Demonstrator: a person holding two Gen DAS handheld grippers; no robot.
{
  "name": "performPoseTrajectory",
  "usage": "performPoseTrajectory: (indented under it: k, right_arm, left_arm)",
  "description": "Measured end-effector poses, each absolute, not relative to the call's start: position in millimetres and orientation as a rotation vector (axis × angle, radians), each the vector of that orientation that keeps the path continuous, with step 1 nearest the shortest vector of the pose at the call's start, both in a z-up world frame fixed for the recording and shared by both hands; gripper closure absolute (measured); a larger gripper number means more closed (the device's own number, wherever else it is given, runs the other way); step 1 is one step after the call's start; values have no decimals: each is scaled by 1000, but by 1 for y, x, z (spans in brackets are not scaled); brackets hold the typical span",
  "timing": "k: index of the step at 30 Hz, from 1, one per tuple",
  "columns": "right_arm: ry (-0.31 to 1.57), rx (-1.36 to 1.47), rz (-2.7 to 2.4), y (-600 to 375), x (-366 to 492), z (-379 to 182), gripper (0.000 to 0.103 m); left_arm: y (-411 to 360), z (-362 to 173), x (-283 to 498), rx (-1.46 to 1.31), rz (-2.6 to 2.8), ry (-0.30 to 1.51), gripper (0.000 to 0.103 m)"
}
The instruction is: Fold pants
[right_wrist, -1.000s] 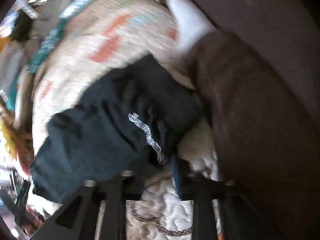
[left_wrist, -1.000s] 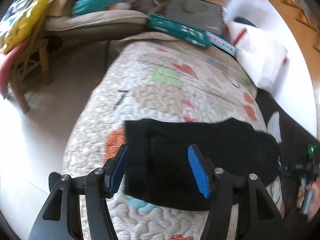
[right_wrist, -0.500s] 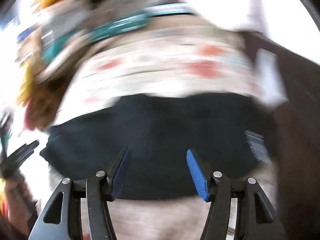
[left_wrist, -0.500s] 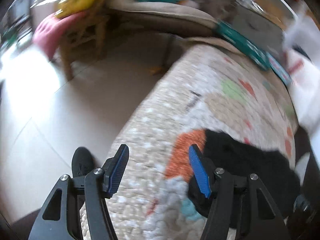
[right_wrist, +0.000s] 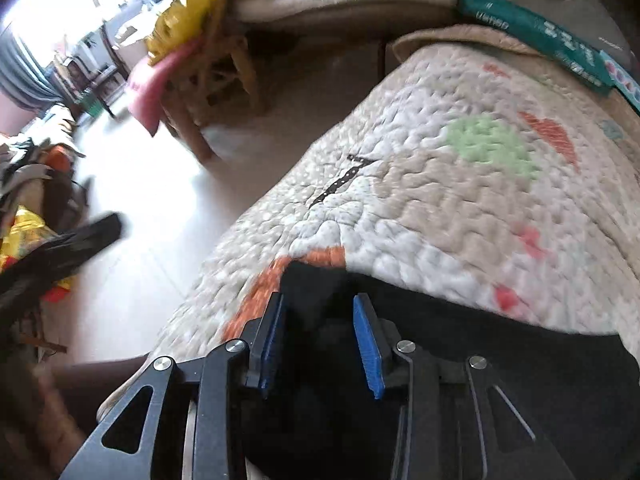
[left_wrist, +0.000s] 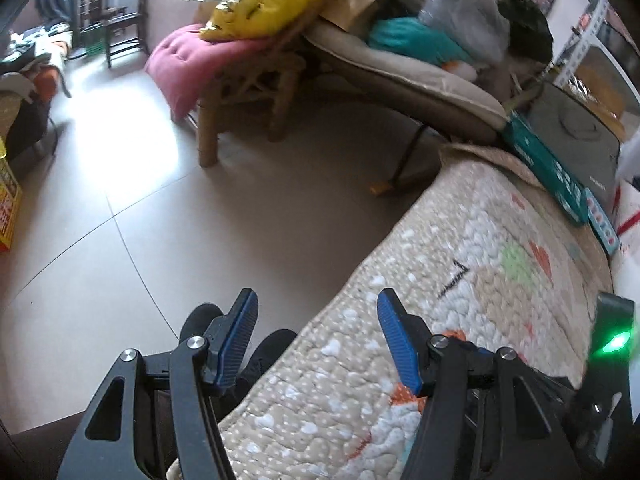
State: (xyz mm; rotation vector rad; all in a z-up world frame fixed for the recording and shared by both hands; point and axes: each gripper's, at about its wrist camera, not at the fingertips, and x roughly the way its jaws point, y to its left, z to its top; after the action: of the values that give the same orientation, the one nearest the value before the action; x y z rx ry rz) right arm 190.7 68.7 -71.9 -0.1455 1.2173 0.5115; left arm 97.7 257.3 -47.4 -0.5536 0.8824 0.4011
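Note:
The black pants [right_wrist: 472,364] lie folded on the quilted bed cover [right_wrist: 432,200], seen in the right wrist view. My right gripper [right_wrist: 320,340] hangs over the pants' left corner with its blue pads partly apart and fabric between them; I cannot tell if they pinch it. My left gripper [left_wrist: 316,340] is open and empty, out over the bed's left edge [left_wrist: 320,344] and the floor. The pants do not show in the left wrist view. The other gripper's body with a green light [left_wrist: 612,344] shows at its right edge.
A tiled floor [left_wrist: 160,216] lies left of the bed. A wooden chair with a pink cushion [left_wrist: 192,64] and a yellow bag [left_wrist: 264,4] stands beyond it, with a beige lounger [left_wrist: 408,76]. Teal boxes [left_wrist: 552,176] lie at the bed's far end. My dark shoes [left_wrist: 208,320] are below.
My left gripper has swung left off the pants to the bed's edge and the floor. My right gripper has moved to the pants' left corner and its jaws have narrowed.

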Motion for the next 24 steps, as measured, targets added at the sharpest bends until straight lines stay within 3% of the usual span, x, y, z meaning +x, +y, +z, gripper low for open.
performPoseTrajectory:
  k: [1, 2, 5, 9, 14, 18, 24]
  right_arm:
    - [1228, -128, 518, 72, 193, -73, 37]
    - [1240, -117, 525, 75, 196, -73, 33]
    - [1195, -81, 585, 66, 194, -52, 34]
    - [1109, 22, 524, -11, 185, -22, 35]
    - [1070, -47, 300, -117, 181, -18, 35]
    - [1130, -16, 181, -181, 217, -18, 35]
    - [1276, 95, 157, -199, 264, -33, 39]
  left_arm:
    - [259, -47, 97, -565, 402, 880, 42]
    - [260, -48, 95, -577, 399, 879, 42]
    - [251, -47, 94, -592, 362, 864, 42]
    - [211, -50, 103, -568, 193, 865, 41]
    - [140, -69, 115, -418, 27, 941, 41]
    - [108, -93, 123, -274, 24, 1032, 41]
    - [102, -96, 122, -235, 45, 1017, 36]
